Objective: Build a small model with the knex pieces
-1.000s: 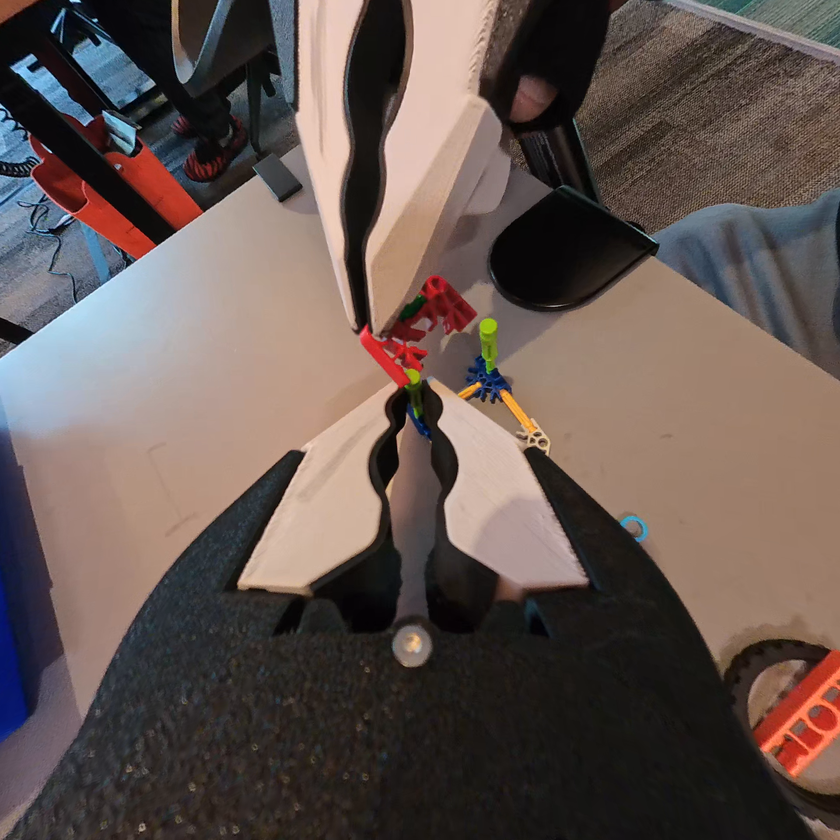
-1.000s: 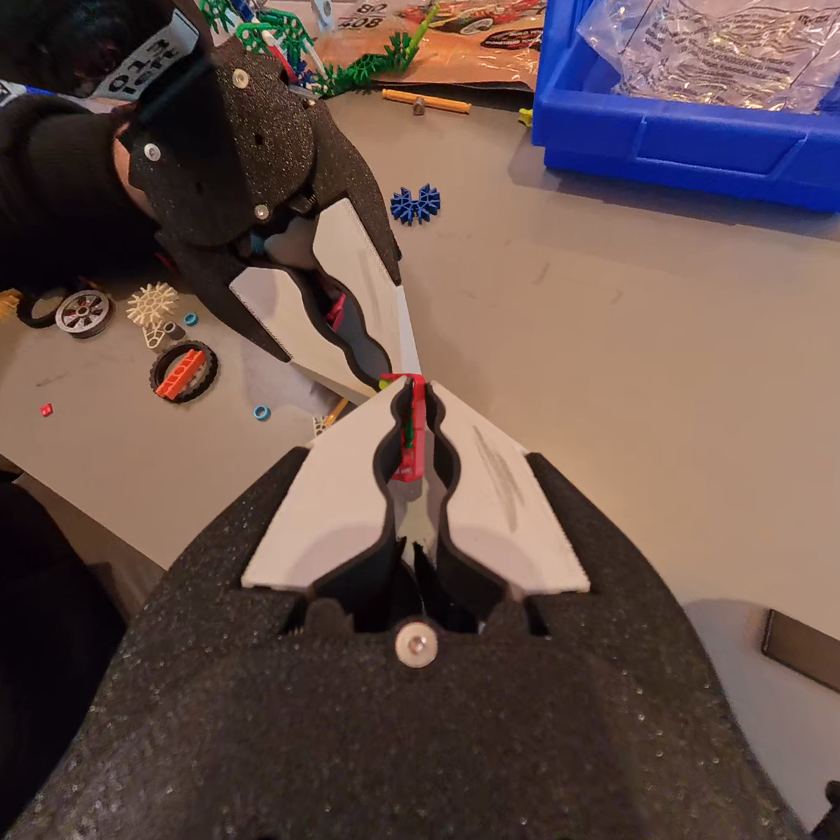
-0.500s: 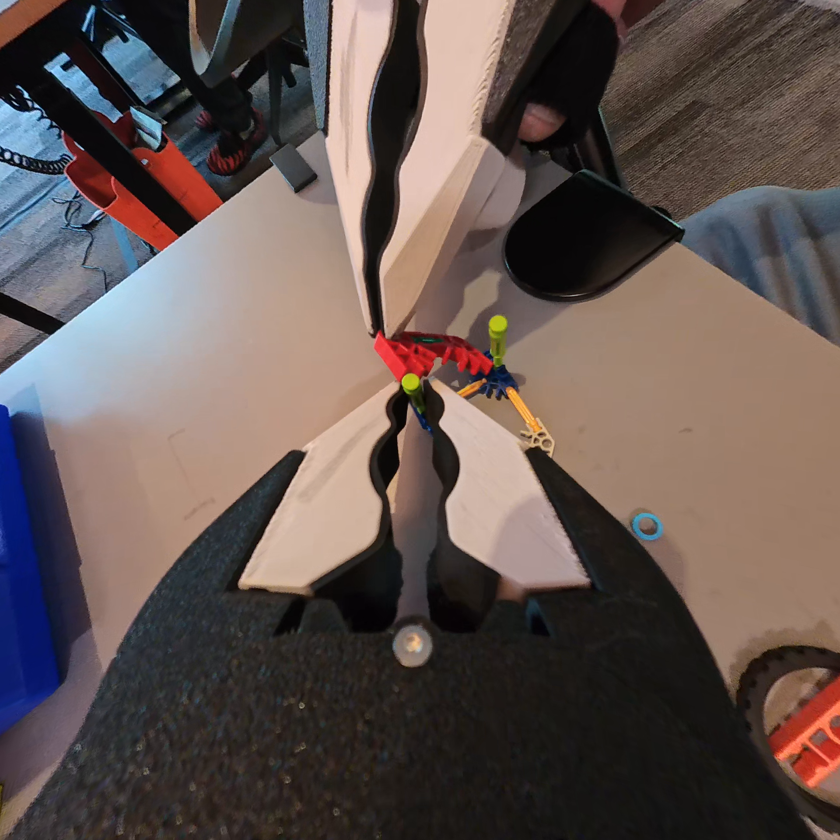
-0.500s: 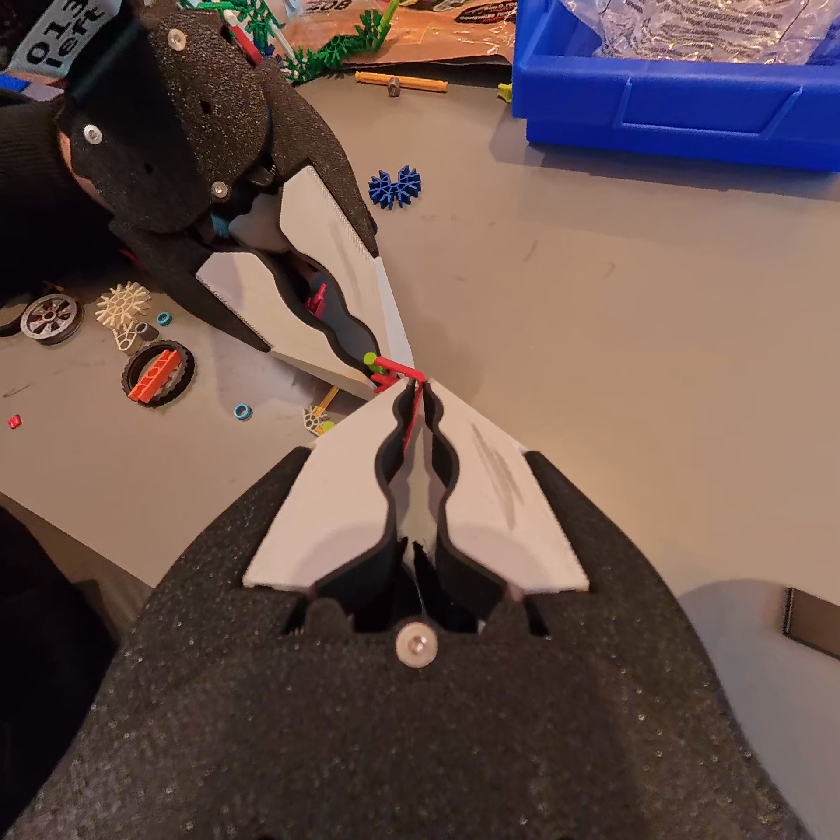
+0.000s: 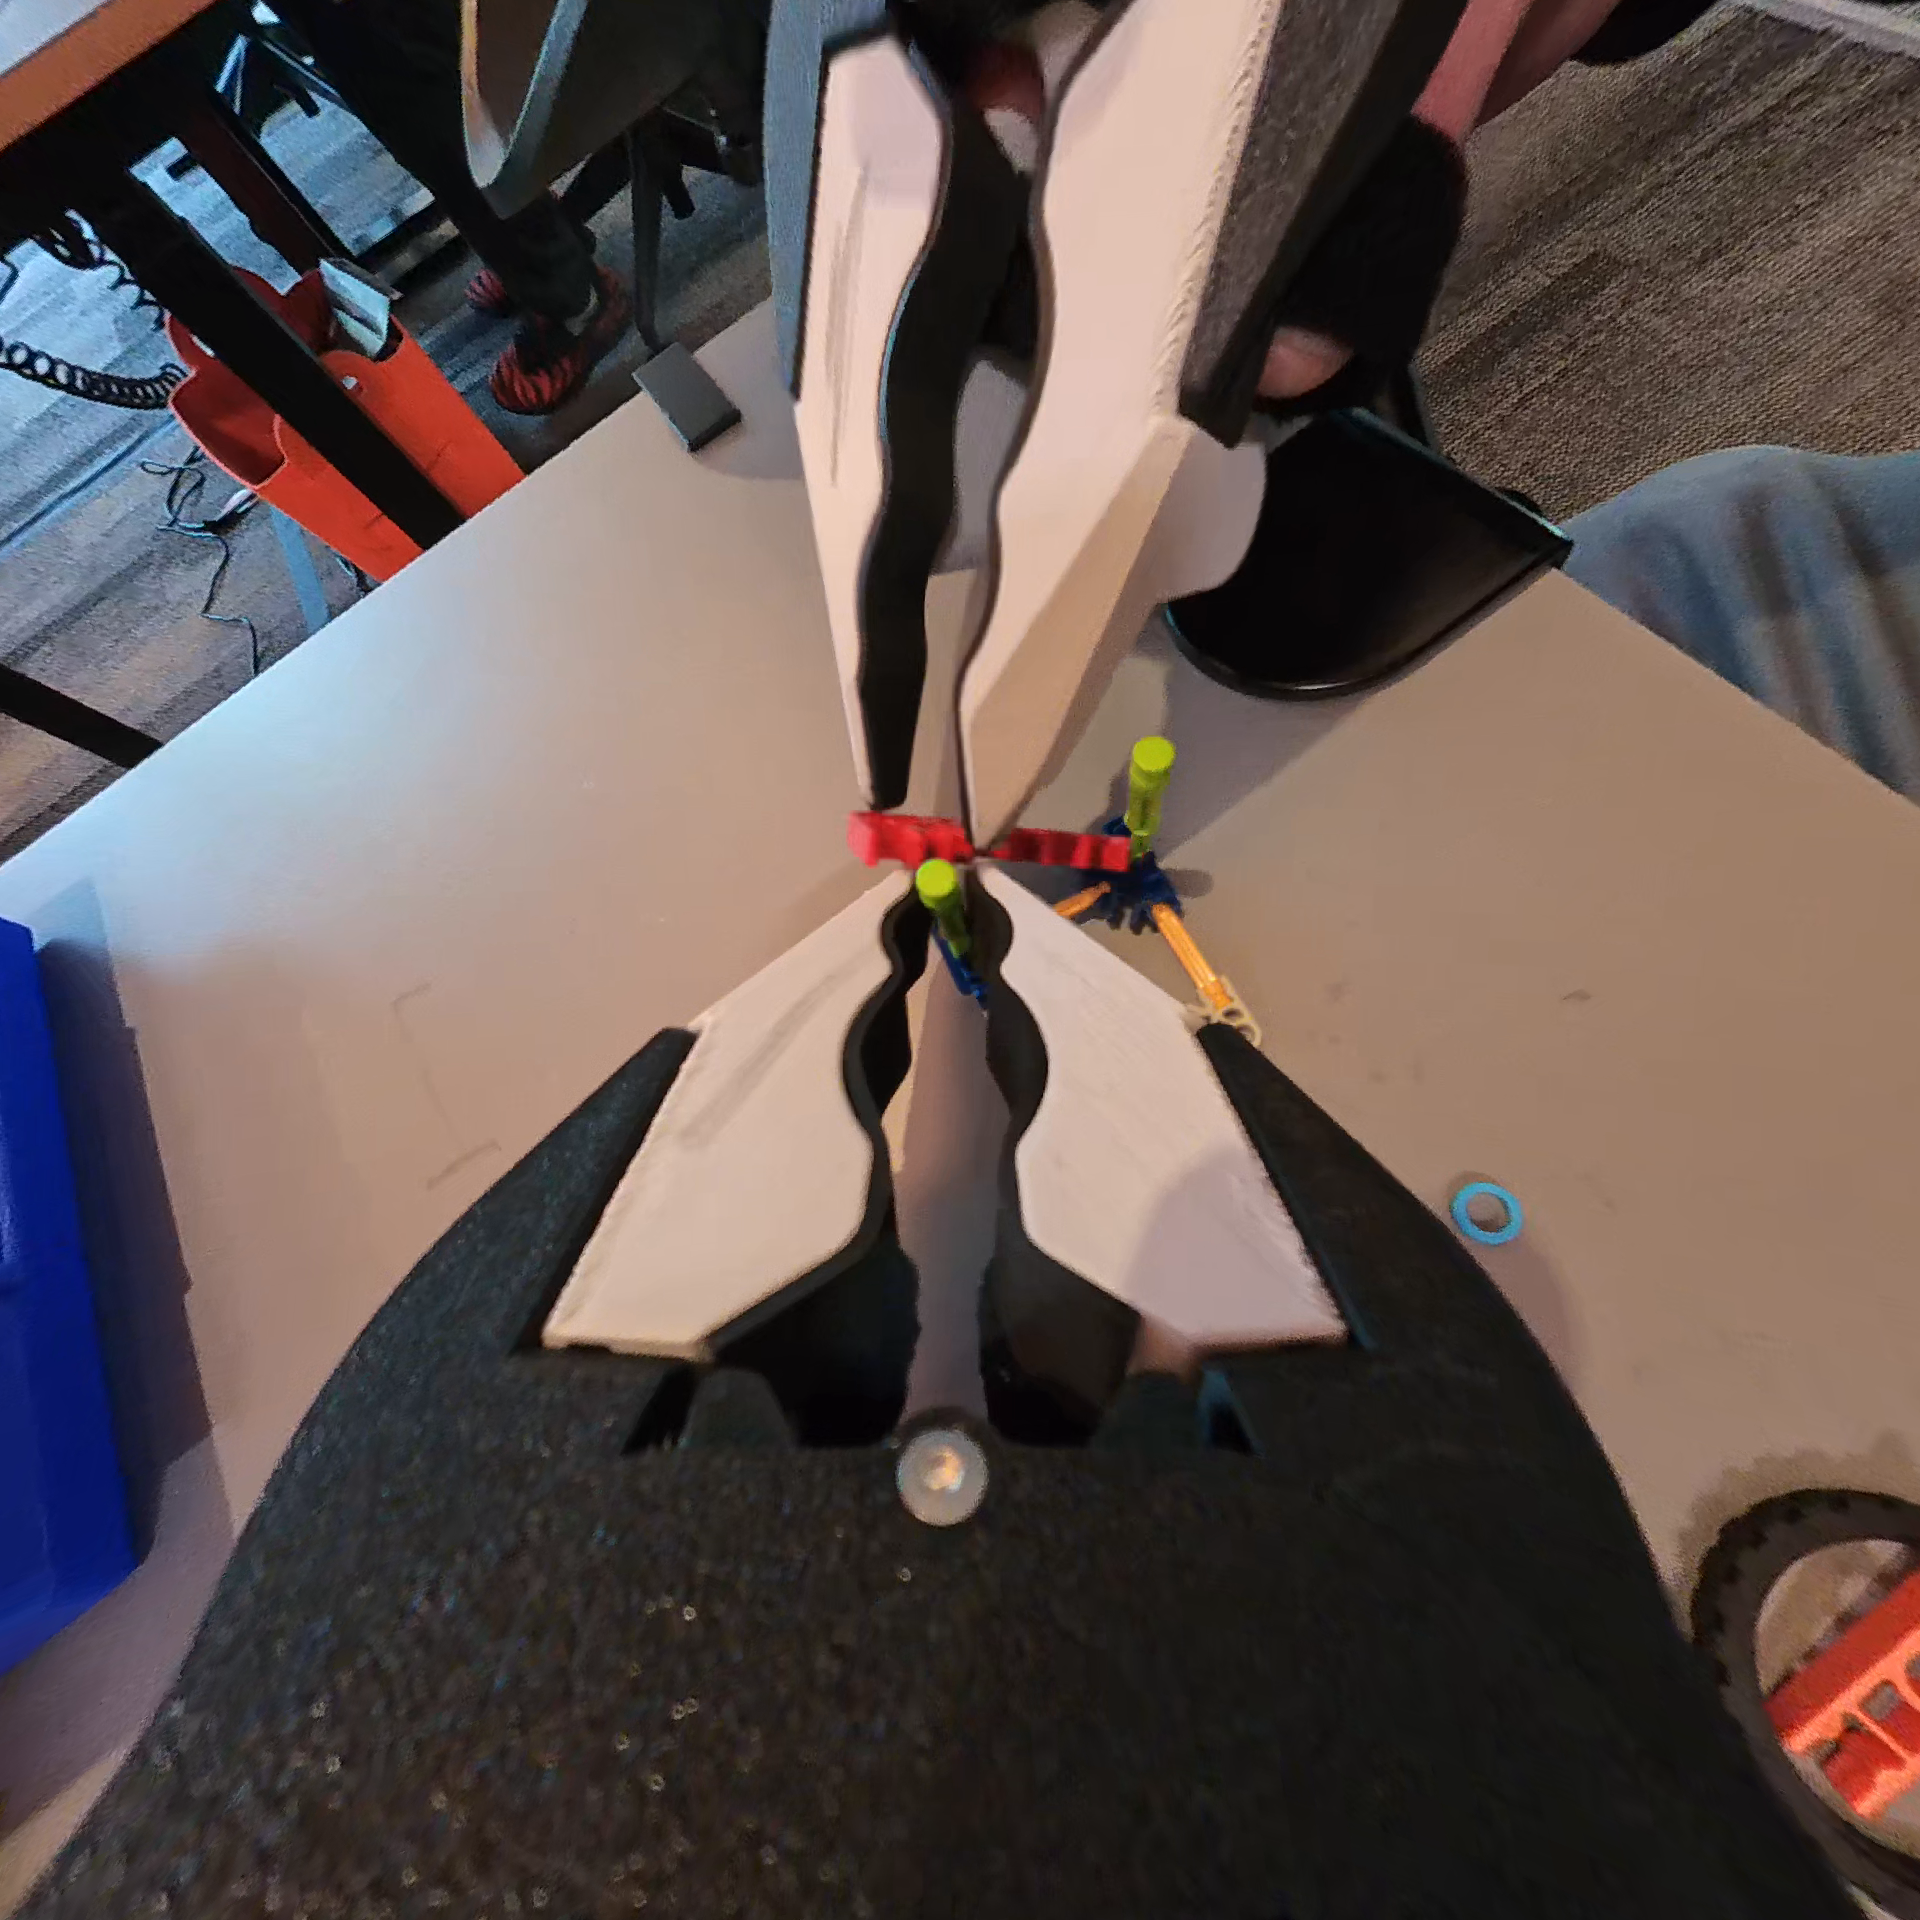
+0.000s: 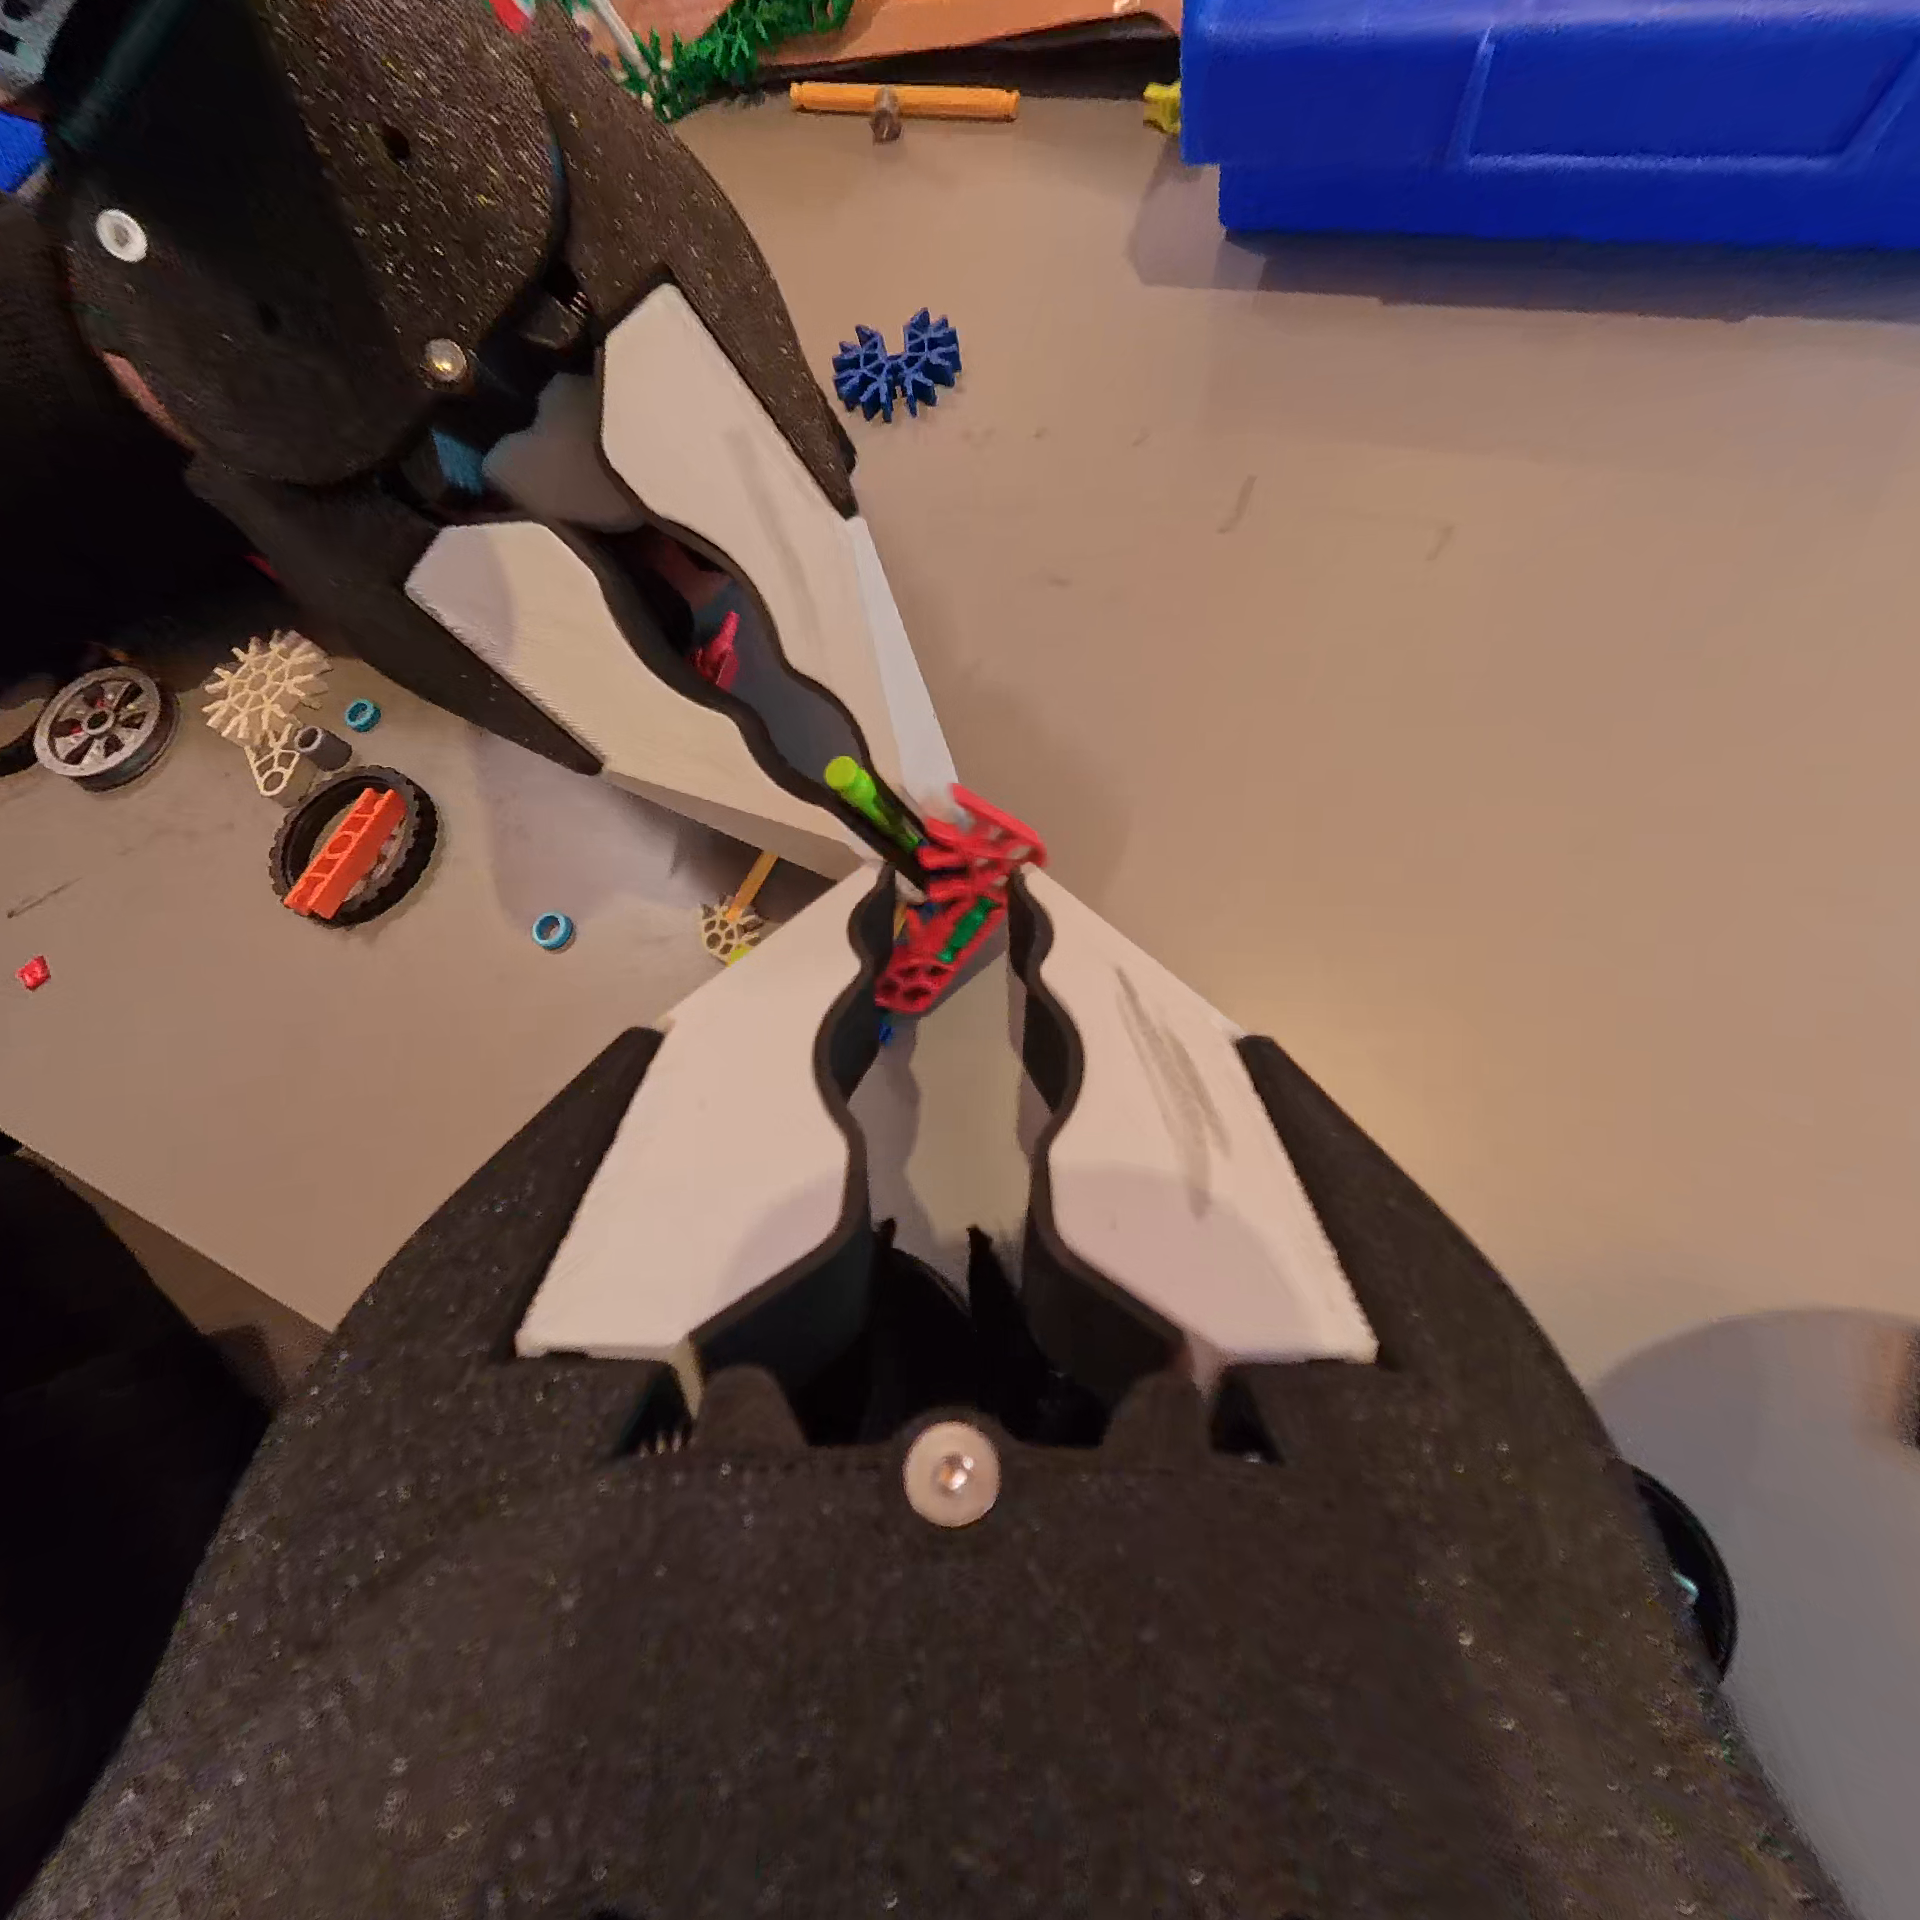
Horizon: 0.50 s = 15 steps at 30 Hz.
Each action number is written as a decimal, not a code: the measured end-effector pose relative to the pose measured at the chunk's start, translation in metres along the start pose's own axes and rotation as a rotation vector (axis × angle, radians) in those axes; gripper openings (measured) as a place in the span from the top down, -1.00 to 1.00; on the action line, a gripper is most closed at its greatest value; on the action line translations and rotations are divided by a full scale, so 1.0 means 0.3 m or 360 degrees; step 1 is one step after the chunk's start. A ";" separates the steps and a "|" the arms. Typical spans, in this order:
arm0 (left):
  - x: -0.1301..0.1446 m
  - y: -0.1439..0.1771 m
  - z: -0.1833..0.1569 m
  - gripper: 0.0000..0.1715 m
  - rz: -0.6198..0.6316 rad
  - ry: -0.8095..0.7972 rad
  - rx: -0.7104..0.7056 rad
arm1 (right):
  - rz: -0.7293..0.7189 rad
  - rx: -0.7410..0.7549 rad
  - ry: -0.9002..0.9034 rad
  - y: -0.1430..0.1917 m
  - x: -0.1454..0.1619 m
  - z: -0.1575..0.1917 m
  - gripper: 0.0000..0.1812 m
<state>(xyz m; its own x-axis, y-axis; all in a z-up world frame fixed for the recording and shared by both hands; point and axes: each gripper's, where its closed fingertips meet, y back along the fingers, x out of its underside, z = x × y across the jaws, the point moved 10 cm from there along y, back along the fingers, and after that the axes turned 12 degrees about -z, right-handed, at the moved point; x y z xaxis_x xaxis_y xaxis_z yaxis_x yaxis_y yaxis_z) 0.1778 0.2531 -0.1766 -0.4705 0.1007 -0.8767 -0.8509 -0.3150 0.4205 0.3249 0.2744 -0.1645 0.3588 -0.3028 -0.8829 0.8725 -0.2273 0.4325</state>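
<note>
My left gripper [image 5: 940,878] is shut on a lime-green rod [image 5: 943,914] that has a blue connector below it; it also shows in the right wrist view [image 6: 909,826]. My right gripper [image 6: 951,883] comes down from above in the left wrist view [image 5: 930,816]. It holds a red connector piece [image 6: 940,940] between its fingertips, with the jaws a little apart. The red piece [image 5: 1060,849] lies level across the top of the green rod. A second green rod [image 5: 1148,779] stands on a blue connector [image 5: 1138,899] on the grey table [image 5: 520,831].
A blue bin [image 6: 1558,125] stands at the back. A black tyre with an orange piece [image 6: 353,847], a wheel hub [image 6: 99,727], a white connector [image 6: 265,691], light blue rings [image 6: 553,930] and a blue connector pair [image 6: 899,364] lie around. A black round object [image 5: 1351,561] sits at the table edge. Both grippers' tips are close together, under 4 cm apart. From either gripper's tips it is about 25 centimeters to the wheel hub [image 6: 99,727].
The red piece has turned from tilted to level and now sits on top of the green rod. My right gripper's jaws stand slightly wider. The left gripper has kept its hold.
</note>
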 end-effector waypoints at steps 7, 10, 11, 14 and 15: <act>0.003 0.002 0.001 0.96 -0.0006 -0.0012 -0.0009 | 0.0047 -0.0028 -0.0087 -0.013 0.017 -0.006 0.80; 0.001 0.008 0.003 0.96 0.0003 -0.0018 -0.0011 | 0.0061 0.0020 -0.0027 -0.006 0.011 0.000 0.79; 0.002 0.010 0.005 0.94 0.0014 -0.0019 -0.0017 | 0.0064 0.0049 -0.0010 -0.003 0.009 0.000 0.77; 0.004 0.016 0.008 0.89 0.0026 0.0003 0.0000 | 0.0118 0.0148 0.0085 0.003 0.003 0.007 0.70; 0.008 0.016 0.008 0.89 0.0042 0.0004 0.0008 | 0.0135 0.0155 0.0101 0.000 0.003 0.012 0.70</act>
<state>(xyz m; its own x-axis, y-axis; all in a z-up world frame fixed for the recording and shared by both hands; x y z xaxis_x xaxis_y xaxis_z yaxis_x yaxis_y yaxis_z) 0.1722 0.2541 -0.1761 -0.4921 0.0898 -0.8659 -0.8394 -0.3125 0.4447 0.3242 0.2707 -0.1646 0.4529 -0.2665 -0.8508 0.8028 -0.2932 0.5192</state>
